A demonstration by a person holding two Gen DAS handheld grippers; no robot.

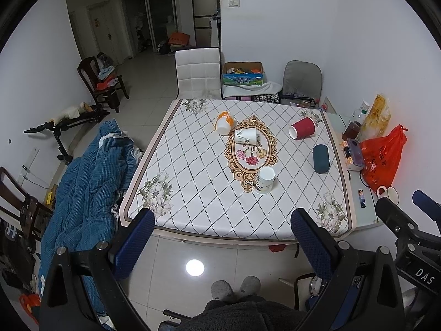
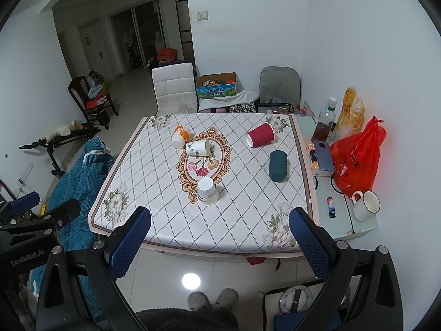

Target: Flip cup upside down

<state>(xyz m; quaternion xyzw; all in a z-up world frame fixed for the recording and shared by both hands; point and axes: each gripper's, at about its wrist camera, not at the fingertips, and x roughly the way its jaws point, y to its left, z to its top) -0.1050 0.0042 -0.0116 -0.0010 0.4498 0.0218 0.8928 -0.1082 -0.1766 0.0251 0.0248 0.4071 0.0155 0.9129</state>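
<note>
Several cups are on the patterned tablecloth [image 1: 193, 187]. A white cup [image 1: 264, 179] [image 2: 207, 191] stands upside down near the front of the oval motif. A white printed cup [image 1: 246, 136] [image 2: 198, 147], an orange-and-white cup [image 1: 224, 123] [image 2: 179, 135], a red cup [image 1: 302, 128] [image 2: 260, 135] and a dark teal cup [image 1: 321, 158] [image 2: 277, 165] lie on their sides. My left gripper [image 1: 223, 226] and right gripper [image 2: 220, 226] are both open and empty, held in front of the table's near edge, apart from all cups.
A side surface right of the table holds a red plastic bag [image 2: 355, 157], a white mug [image 2: 365, 205], a bottle [image 2: 325, 121] and a phone [image 2: 323, 157]. A blue quilt [image 1: 88, 179] lies left of the table. Chairs [image 1: 198, 73] and a box stand behind it.
</note>
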